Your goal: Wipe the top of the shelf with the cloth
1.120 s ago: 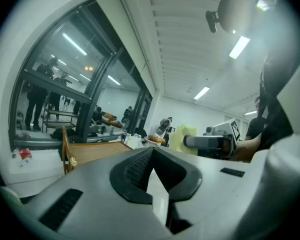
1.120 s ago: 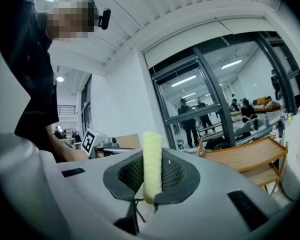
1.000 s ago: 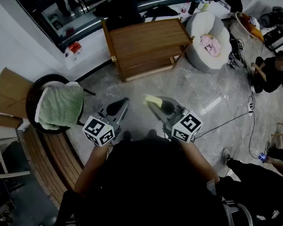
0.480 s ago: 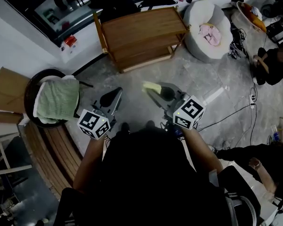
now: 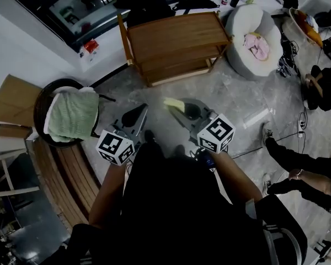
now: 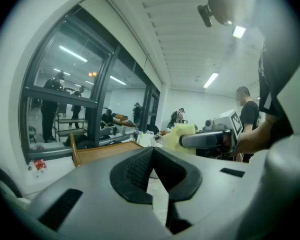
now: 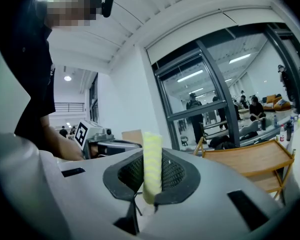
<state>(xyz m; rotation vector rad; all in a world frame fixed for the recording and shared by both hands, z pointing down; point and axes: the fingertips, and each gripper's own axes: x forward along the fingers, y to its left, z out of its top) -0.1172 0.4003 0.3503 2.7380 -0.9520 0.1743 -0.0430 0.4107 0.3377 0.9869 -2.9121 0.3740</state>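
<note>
Right fingers [image 7: 177,170] pinch folded pale-yellow cloth [image 7: 151,164], left fingers [image 6: 137,169] closed empty; step closer, lay cloth flat on brown wooden shelf [image 5: 174,35] top.

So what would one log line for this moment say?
stage: wiping not yet begun | right tool: shut on yellow cloth | left tool: shut, empty | shelf: ahead, apart from both tools

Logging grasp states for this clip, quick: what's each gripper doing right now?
Left gripper: closed, empty.
Right gripper: closed on the yellow cloth.
</note>
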